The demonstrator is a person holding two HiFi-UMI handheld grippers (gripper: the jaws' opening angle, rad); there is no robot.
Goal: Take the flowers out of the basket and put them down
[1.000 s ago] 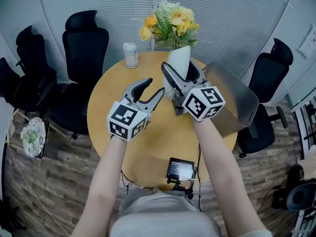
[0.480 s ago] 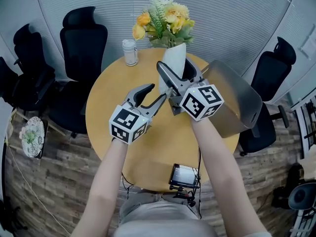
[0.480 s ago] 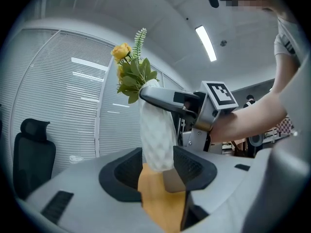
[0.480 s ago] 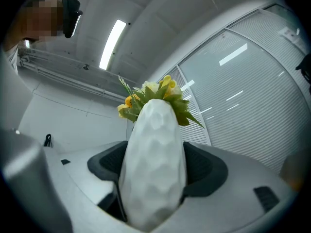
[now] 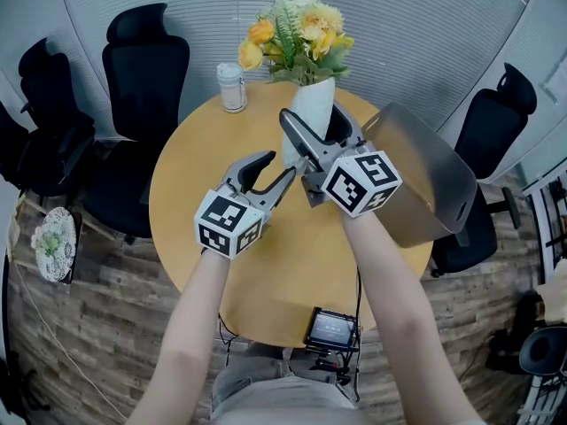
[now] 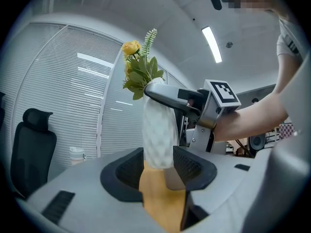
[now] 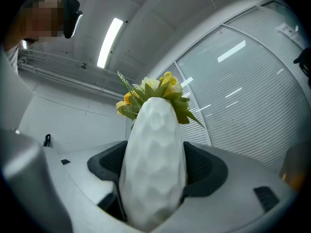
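Observation:
Yellow flowers (image 5: 297, 34) with green leaves stand in a white faceted vase (image 5: 315, 106) over the far side of the round wooden table (image 5: 195, 166). My right gripper (image 5: 316, 129) is shut on the vase, one jaw on each side of its body. In the right gripper view the vase (image 7: 153, 169) fills the gap between the pads, with the flowers (image 7: 155, 93) above. My left gripper (image 5: 273, 168) stands open just left of the vase, holding nothing. In the left gripper view the vase (image 6: 158, 135) hangs a little above the tabletop (image 6: 160, 203).
A grey metal container (image 5: 416, 175) stands at the table's right edge, close to my right arm. A white lidded cup (image 5: 232, 87) sits at the far left of the table. A small screen device (image 5: 330, 328) is at the near edge. Black office chairs (image 5: 146, 60) surround the table.
The right gripper and the vase of flowers have shifted slightly left. The left gripper has stayed open in nearly the same place.

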